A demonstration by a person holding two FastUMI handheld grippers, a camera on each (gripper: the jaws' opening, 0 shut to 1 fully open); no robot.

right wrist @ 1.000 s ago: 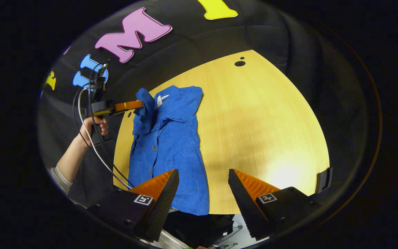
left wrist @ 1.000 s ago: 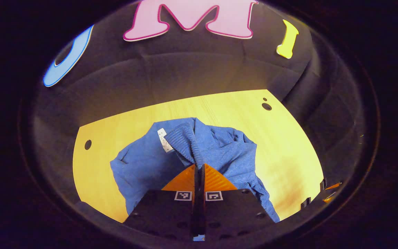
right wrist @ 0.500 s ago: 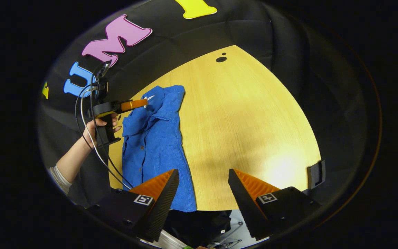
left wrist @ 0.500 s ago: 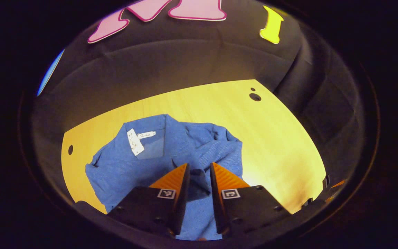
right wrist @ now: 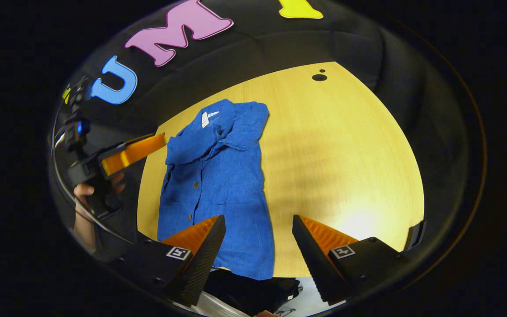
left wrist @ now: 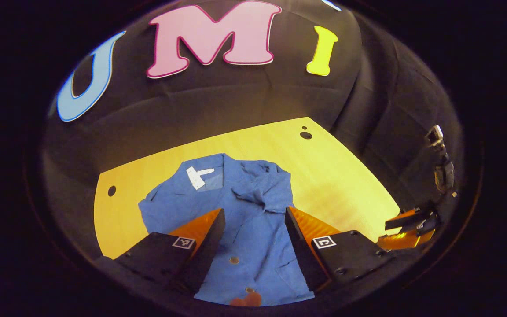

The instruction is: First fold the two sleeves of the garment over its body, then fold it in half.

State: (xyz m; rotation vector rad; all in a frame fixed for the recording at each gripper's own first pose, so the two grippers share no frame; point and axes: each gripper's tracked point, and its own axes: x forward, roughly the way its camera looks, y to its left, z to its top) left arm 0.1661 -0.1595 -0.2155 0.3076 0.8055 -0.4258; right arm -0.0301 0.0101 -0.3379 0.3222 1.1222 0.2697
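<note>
In the left gripper view, the left gripper (left wrist: 253, 229) fills the bottom of the frame with its orange fingers spread wide apart and nothing between them. Past them the blue garment (left wrist: 240, 215) lies on the yellow table (left wrist: 341, 176), buttons up, its collar and white tag toward the upper centre. At the lower right edge of that view the right gripper (left wrist: 405, 229) shows small. In the right gripper view its fingers stand at the bottom of the frame, likewise parted and holding nothing, with the garment running from just past the left finger up to the centre-top.

The garment looks thin, soft and light. It would likely droop and wrinkle when lifted, so a pinch at a hem corner or shoulder edge seems the surest hold. Both sleeves appear already laid over the body, so the half fold looks next. No container is seen on the table.
</note>
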